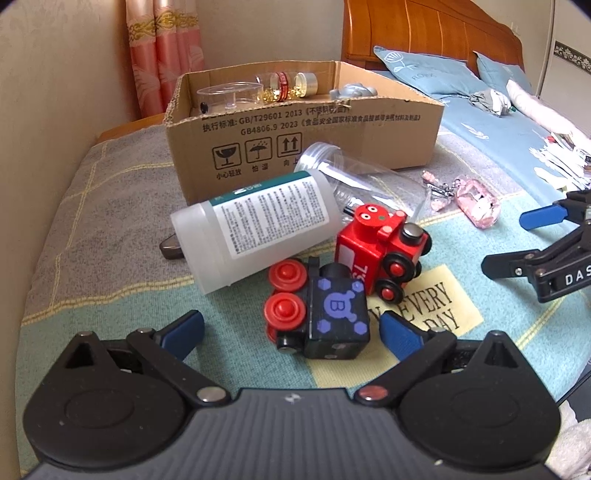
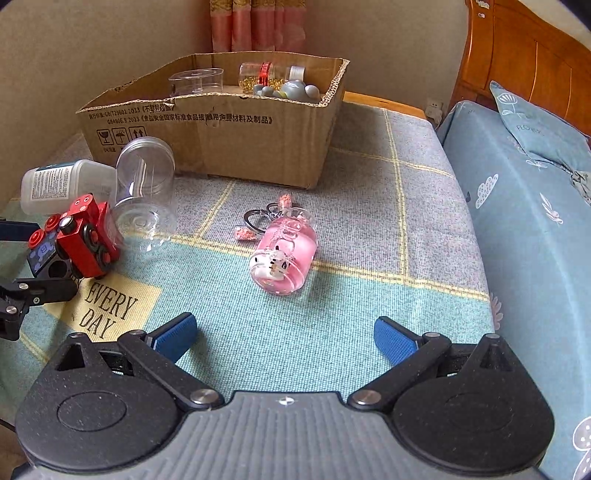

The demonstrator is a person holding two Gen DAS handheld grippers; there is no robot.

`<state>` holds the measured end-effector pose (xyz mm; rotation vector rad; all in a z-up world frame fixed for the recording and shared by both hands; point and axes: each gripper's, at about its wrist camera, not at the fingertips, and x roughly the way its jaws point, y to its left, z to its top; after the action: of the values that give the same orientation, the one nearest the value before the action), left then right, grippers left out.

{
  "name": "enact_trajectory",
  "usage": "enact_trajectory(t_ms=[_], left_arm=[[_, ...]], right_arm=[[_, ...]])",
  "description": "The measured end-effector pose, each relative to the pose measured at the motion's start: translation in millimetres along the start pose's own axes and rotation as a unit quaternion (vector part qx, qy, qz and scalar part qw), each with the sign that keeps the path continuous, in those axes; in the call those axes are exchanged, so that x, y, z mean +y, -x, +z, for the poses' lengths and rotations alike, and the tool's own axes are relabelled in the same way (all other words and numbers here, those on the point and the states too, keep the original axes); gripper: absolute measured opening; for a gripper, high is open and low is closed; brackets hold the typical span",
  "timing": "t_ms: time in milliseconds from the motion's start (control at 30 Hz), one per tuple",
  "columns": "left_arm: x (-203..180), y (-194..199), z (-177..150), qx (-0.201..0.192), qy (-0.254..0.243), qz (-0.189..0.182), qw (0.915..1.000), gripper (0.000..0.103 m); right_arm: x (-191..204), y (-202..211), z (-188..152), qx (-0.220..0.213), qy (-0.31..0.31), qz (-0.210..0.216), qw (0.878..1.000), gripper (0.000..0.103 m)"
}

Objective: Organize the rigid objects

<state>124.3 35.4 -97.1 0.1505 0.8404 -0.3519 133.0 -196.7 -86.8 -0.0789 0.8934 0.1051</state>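
Note:
A black toy train car (image 1: pixel 332 314) with red wheels lies on its side on the blanket, just ahead of my open left gripper (image 1: pixel 291 328). A red toy engine (image 1: pixel 384 247) leans against it. A white labelled bottle (image 1: pixel 255 225) and a clear jar (image 1: pixel 354 177) lie behind. A pink keychain charm (image 2: pixel 284 251) lies ahead of my open, empty right gripper (image 2: pixel 284 336). The cardboard box (image 2: pixel 229 125) at the back holds a clear container, a bottle of gold beads and a grey toy.
A small dark object (image 1: pixel 170 248) lies left of the white bottle. The bed with blue sheet (image 2: pixel 524 229) and pillow runs along the right. A wooden headboard (image 1: pixel 424 33) stands behind. The wall and pink curtain (image 1: pixel 162 55) are behind the box.

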Motion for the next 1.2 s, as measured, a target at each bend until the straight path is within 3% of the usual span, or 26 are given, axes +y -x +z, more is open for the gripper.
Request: enact_trajectory(t_ms=[67,167,233,333,533,767,967,1033,1200], left_arm=[[-1,0,1,-0.002,-0.004,-0.003,1.0,0.093],[-3,3,3,-0.01,-0.009,-0.008,0.9999,0.076],[-3,5,5,-0.014,-0.011,-0.012,0.9998,0.057],[-5,6,5,-0.015,-0.018,-0.018,0.9996,0.049],[-2,14,-3,-0.006,-0.021,-0.011,0.9997,0.049],[24,36,-25,0.002,0.008,0.026,0.9996,0.05],[34,38,-29,0.005,0.026,0.054,0.9982,0.067],[33,37,-29,0.005,0.025,0.064,0.9976,0.079],[34,35,-33,0.003,0.027,0.065,0.9975,0.092]], right_arm=[[0,0,0,-0.005,0.0,0.001,1.0,0.103],[-1,0,-2,-0.011,-0.001,0.001,1.0,0.103],[0,0,-2,-0.014,-0.002,0.0,1.0,0.103],[0,-1,-2,-0.014,-0.003,-0.001,1.0,0.103],[0,-1,-1,-0.012,-0.002,-0.001,1.0,0.103],[-2,-6,6,-0.009,0.009,0.008,1.0,0.103],[-1,-20,25,0.001,0.028,0.031,0.999,0.103],[2,-20,30,0.009,0.027,0.053,0.998,0.103],[15,-13,31,0.013,0.021,0.104,0.994,0.103]])
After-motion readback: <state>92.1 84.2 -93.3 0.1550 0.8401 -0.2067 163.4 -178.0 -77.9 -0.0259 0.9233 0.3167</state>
